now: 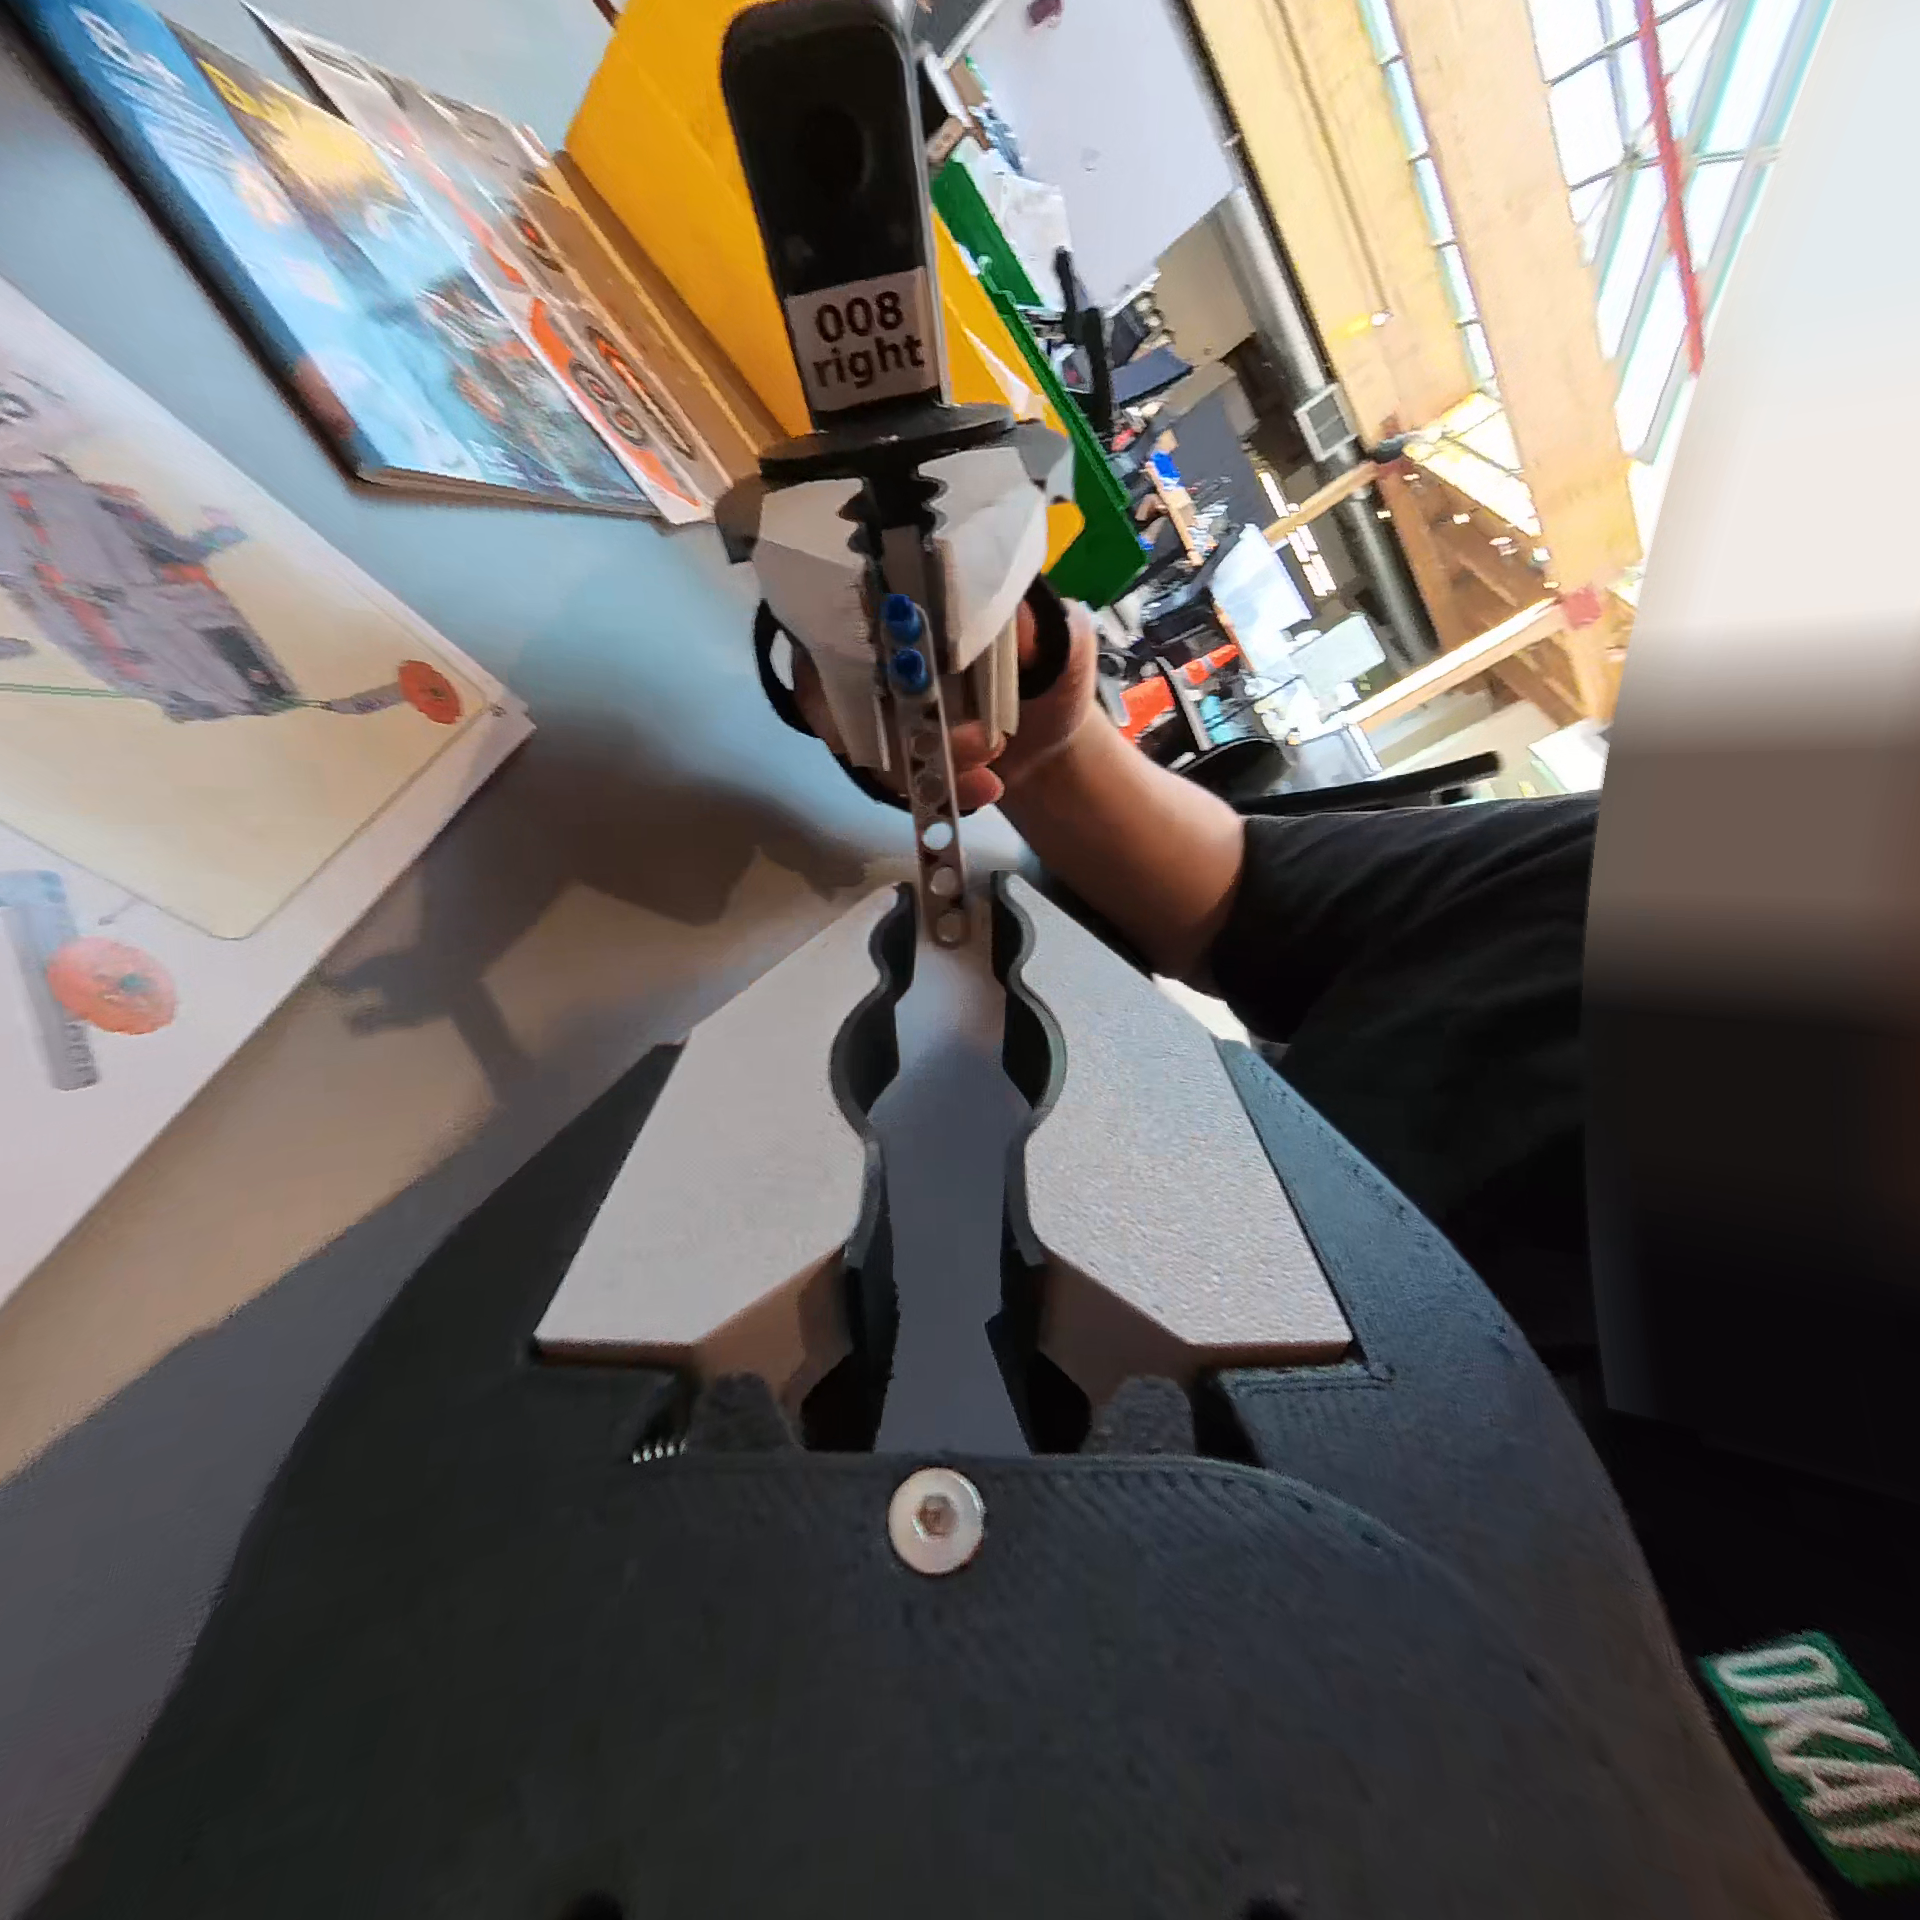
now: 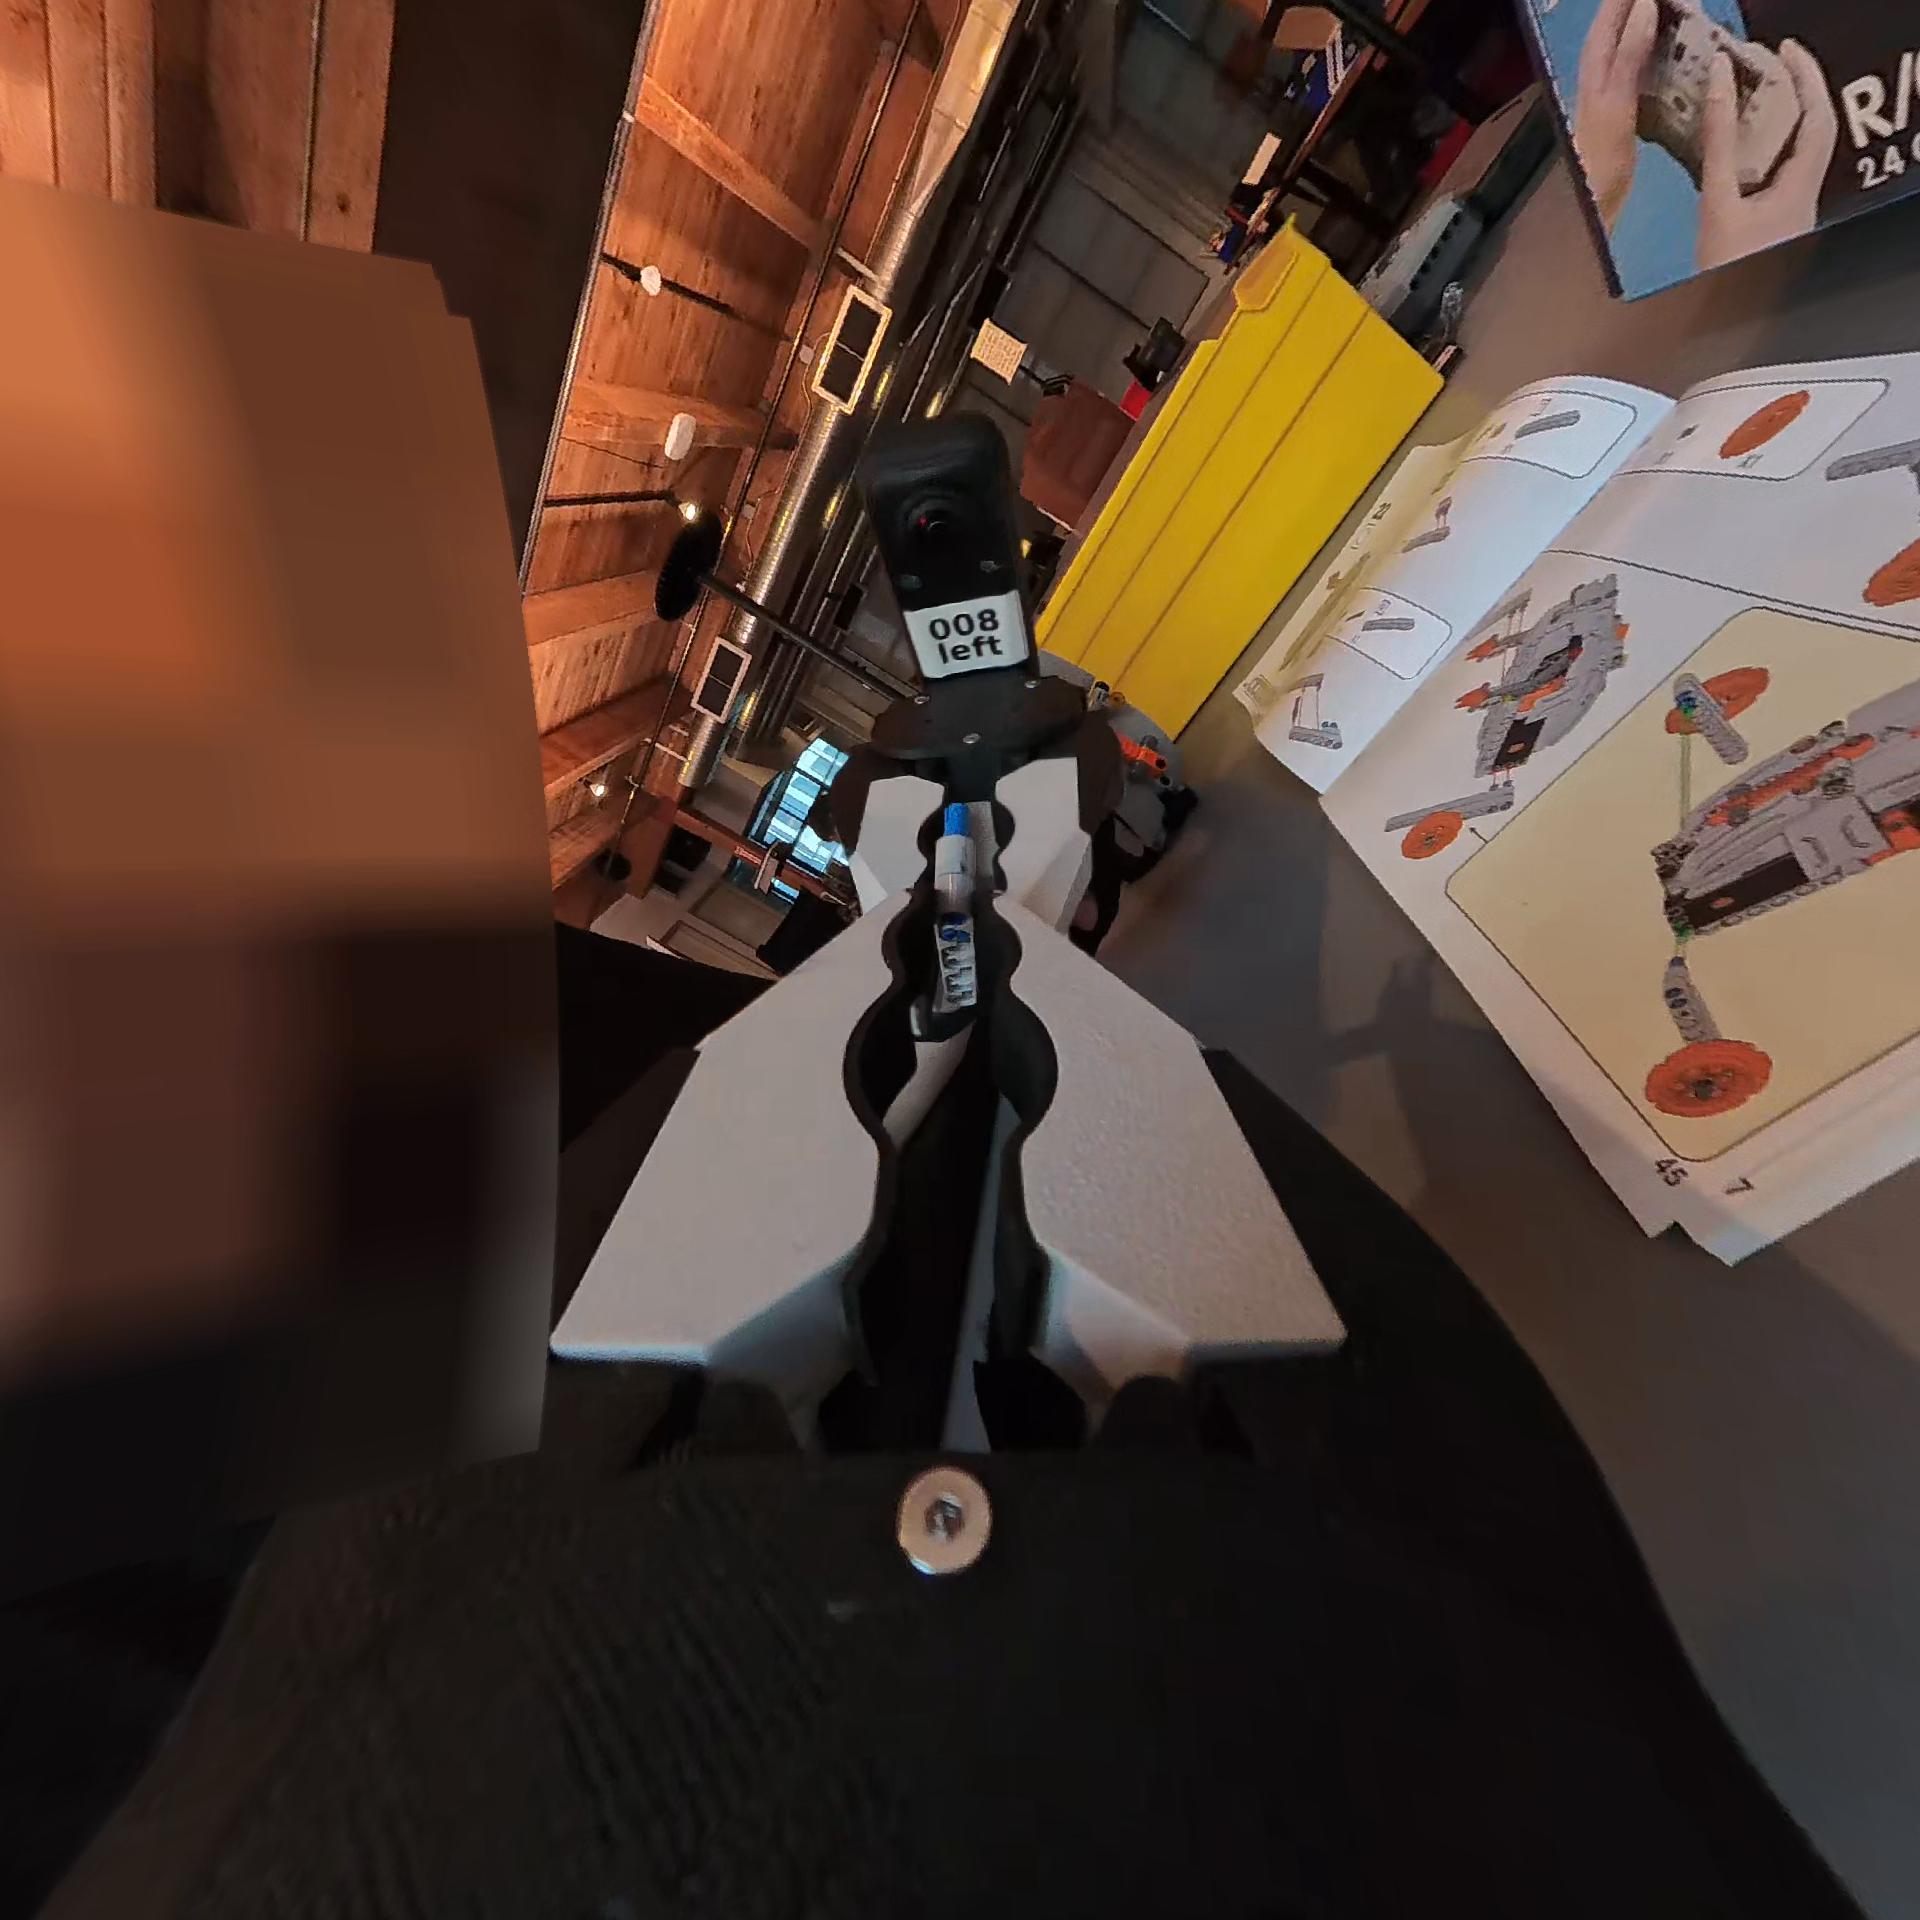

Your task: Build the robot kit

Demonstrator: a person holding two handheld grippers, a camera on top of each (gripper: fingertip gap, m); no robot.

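While right gripper (image 1: 902, 665) clamps grey beam (image 1: 938, 842), yellow bin (image 2: 1236, 520) behind

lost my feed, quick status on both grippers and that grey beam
Right gripper shut on grey beam, blue pins at its held end. Left gripper open around beam's free end. Nothing between them.

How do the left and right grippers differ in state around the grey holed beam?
The right gripper is shut on the grey beam, while the left gripper is open. The right gripper clamps the end with the blue pins; the left gripper's tips only flank the bare end, with gaps on both sides. Both have white fingers on black bodies and face each other.
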